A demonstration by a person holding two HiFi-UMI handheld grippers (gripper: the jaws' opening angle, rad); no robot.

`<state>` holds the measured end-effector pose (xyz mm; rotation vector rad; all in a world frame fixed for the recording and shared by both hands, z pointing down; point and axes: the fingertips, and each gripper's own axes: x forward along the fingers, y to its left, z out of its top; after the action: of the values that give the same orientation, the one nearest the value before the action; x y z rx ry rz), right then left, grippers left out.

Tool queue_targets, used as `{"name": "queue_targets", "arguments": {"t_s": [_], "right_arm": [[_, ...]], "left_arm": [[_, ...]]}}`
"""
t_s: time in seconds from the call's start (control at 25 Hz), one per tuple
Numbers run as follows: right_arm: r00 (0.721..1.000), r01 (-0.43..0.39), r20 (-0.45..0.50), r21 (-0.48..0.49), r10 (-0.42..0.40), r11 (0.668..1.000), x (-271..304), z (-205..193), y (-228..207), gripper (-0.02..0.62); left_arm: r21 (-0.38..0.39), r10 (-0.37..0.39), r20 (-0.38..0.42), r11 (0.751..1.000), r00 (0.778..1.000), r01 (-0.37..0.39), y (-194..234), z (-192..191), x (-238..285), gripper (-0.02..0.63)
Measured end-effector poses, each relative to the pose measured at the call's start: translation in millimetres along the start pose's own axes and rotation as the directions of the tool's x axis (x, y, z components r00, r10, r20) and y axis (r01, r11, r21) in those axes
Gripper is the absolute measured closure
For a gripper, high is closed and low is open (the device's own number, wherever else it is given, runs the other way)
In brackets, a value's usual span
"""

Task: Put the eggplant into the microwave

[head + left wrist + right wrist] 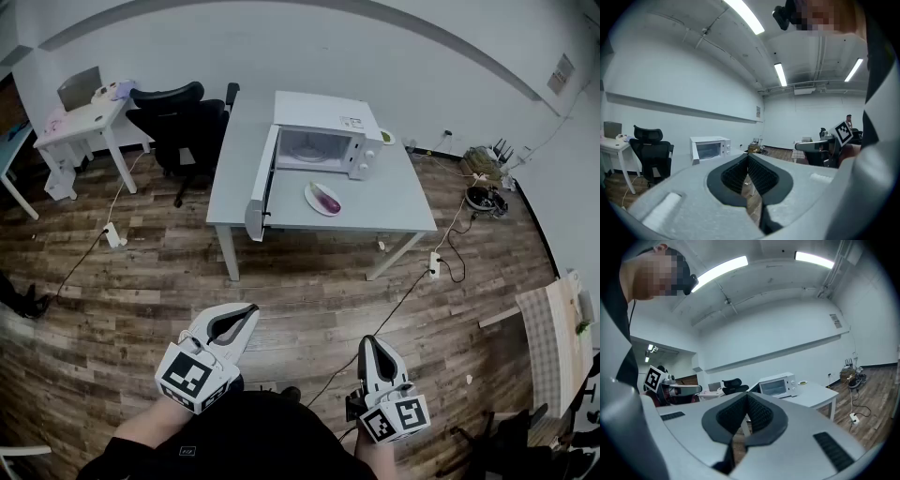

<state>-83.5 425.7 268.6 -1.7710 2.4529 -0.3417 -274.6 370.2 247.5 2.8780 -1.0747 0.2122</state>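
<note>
Eggplant [328, 199], purple, lay on a white plate [312, 192] on the grey table [394, 208], just in front of the white microwave [323, 131], whose door [262, 183] stood swung open at the plate's left. A label [352, 122] on the microwave's top and a wall sign [562, 72] were too small to read. Left claw [249, 309] and right claw [366, 343], each bearing a cube of square black-and-white markers, were both closed on nothing, over the wood floor [309, 281], well apart from the table. A black chair [183, 122], a white side desk [84, 120] and a power strip [112, 236] lay around.
</note>
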Motion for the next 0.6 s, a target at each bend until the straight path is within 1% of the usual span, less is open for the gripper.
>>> {"name": "queue_targets", "arguments": {"t_s": [0.32, 0.6], "right_arm": [[1.000, -0.002, -0.008, 0.008, 0.003, 1.000, 2, -3, -2, 0.583], [1.000, 0.011, 0.002, 0.012, -0.011, 1.000, -9, -5, -15, 0.581]], "left_arm": [[-0.002, 0.003, -0.007, 1.000, 1.000, -0.003, 1, -3, 2, 0.598], [0.005, 0.003, -0.022, 1.000, 1.000, -0.002, -14, -5, 10, 0.597]]}}
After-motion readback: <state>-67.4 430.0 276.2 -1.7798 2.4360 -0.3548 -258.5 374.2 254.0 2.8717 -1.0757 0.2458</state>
